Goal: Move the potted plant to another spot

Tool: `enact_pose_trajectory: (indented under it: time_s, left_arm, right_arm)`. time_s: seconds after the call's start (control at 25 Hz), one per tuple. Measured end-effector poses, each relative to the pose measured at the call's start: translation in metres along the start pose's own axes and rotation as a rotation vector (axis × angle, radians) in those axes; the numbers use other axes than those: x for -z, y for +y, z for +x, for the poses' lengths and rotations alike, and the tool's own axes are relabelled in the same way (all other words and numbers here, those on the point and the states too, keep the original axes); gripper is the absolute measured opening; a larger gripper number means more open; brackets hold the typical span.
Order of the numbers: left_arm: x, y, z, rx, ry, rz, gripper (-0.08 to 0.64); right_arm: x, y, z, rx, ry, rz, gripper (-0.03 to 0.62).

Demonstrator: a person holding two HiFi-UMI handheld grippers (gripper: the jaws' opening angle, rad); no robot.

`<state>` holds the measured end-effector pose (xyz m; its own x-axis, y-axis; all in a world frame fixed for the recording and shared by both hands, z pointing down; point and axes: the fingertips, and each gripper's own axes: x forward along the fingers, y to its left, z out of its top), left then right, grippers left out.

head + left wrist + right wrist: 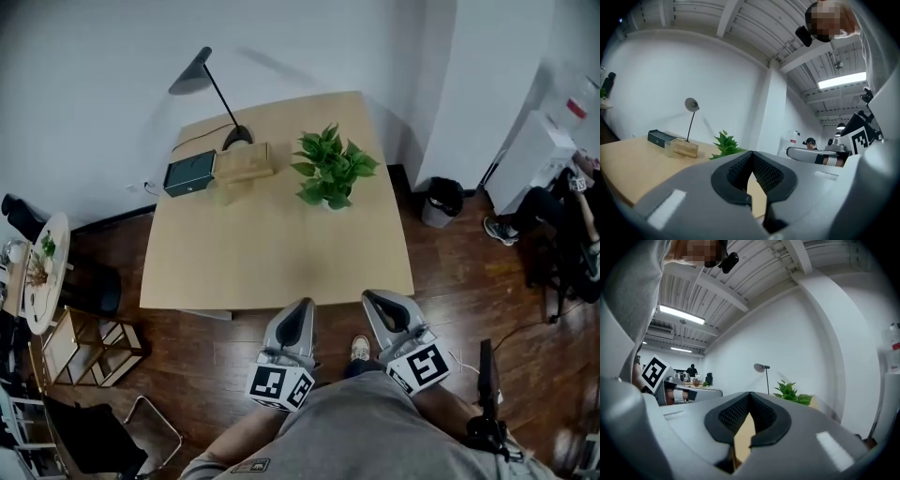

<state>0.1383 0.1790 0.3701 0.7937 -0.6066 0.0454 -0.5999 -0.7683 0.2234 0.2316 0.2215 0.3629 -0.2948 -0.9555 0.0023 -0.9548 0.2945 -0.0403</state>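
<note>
Bright, even light fell from ceiling strip lights [841, 80] (glaring white); the desk lamp [192, 73] threw a faint shadow; gripper views curved, corners black.

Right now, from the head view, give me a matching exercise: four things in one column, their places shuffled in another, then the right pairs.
Things
1 plant
2 lamp
3 dark box
4 bin

Places
A on the floor, right of the table
B leftmost on the table's far side
C on the table's far side, right of the wooden block
D at the table's far edge, behind the wooden block

Pairs: 1-C, 2-D, 3-B, 4-A
</note>
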Motion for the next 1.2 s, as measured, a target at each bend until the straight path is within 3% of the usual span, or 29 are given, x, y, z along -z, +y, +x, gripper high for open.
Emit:
enact_pose_trajectory:
  time_s: [0.2,0.4,1.0,1.2]
  left_arm:
    - [-0.006,0.020,0.044,-0.061,-0.010,0.009,0.002]
    - [-0.016,0.037,0.076,-0.057,-0.016,0.021,0.002]
    - [-0.025,0.099,0.147,0.146,0.035,-0.003,0.002]
    - [-0.013,0.113,0.161,0.168,0.080,-0.024,0.002]
  right_arm:
    - [0.005,-0.043,0.033,-0.024,0.013,0.007,0.006]
    - [0.001,-0.063,0.063,-0.023,0.008,0.015,0.005]
    - [0.010,-0.094,0.140,0.172,0.067,-0.003,0.005]
    - [0.018,-0.102,0.156,0.204,0.098,0.005,0.006]
